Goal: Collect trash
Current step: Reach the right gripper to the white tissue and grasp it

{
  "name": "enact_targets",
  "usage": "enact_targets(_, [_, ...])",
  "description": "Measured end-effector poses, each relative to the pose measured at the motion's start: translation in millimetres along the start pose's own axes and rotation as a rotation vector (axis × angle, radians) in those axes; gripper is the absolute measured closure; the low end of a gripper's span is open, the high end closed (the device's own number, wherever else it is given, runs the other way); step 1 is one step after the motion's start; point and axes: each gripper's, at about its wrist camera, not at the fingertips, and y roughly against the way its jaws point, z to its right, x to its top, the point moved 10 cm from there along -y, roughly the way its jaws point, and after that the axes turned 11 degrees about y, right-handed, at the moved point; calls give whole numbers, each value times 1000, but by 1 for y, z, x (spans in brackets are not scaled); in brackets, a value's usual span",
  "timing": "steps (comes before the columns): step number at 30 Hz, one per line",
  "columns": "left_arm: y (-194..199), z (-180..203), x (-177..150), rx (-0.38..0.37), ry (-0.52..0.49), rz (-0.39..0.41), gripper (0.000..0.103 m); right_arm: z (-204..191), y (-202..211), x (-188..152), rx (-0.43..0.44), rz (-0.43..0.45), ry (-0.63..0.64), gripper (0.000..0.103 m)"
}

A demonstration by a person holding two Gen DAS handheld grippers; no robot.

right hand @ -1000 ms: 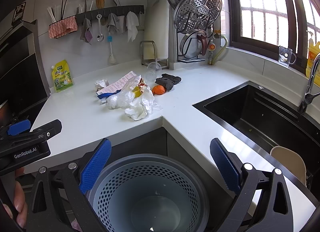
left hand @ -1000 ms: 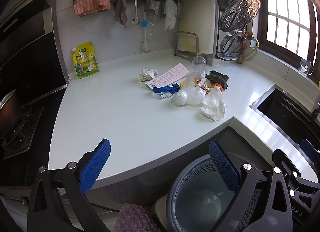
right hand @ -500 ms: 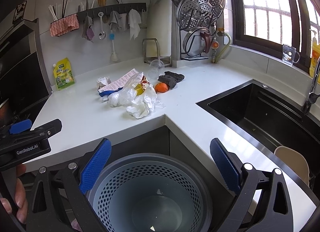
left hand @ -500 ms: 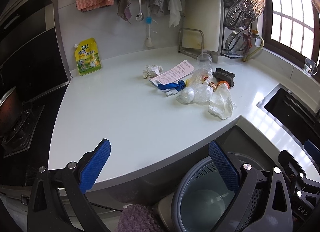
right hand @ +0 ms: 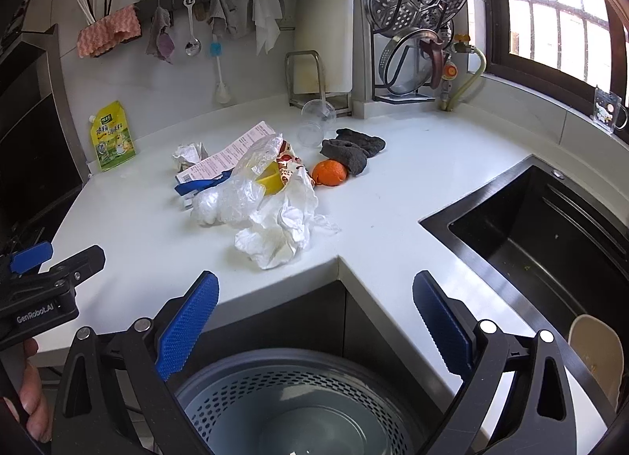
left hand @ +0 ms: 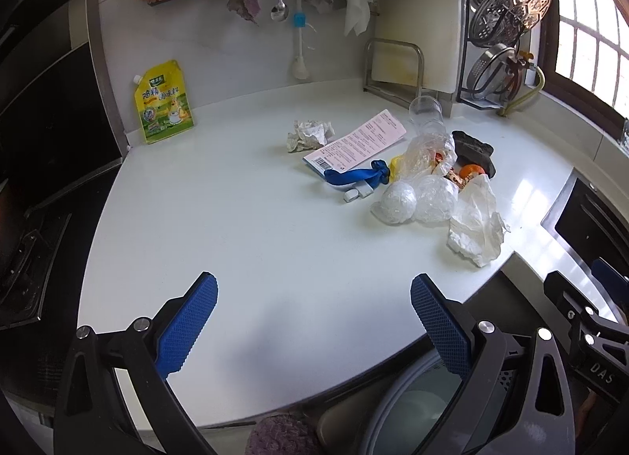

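Note:
A pile of trash lies on the white counter [left hand: 236,227]: a crumpled white bag [left hand: 477,227] [right hand: 281,231], clear plastic wraps [left hand: 432,199], a pink paper slip [left hand: 361,142], a crumpled paper ball [left hand: 308,134], a blue strap [left hand: 354,176], an orange peel [right hand: 330,172] and a clear cup [right hand: 314,127]. A grey perforated bin [right hand: 298,404] stands on the floor below the counter corner. My left gripper [left hand: 314,321] is open and empty over the counter's near edge. My right gripper [right hand: 314,321] is open and empty above the bin.
A yellow pouch [left hand: 163,101] leans on the back wall. A dark cloth [right hand: 352,150] lies behind the peel. A black sink [right hand: 550,243] is at the right. A cutting board and a lid rack [right hand: 416,22] stand at the back. A stove [left hand: 23,239] is at the left.
Both grippers have moved forward and up toward the counter; the trash pile looks nearer. Both stay open and empty.

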Motion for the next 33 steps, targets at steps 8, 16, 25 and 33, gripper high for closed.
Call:
enact_targets(8, [-36, -2, 7, -2, 12, -58, 6, -3, -62, 20, 14, -69, 12, 8])
enact_targets(16, [-58, 3, 12, -4, 2, -86, 6, -11, -104, 26, -9, -119, 39, 9])
enact_targets(25, [-73, 12, 16, -17, 2, -95, 6, -18, -118, 27, -11, -122, 89, 29])
enact_targets(33, [-78, 36, 20, -45, -15, -88, 6, -13, -113, 28, 67, -112, 60, 76])
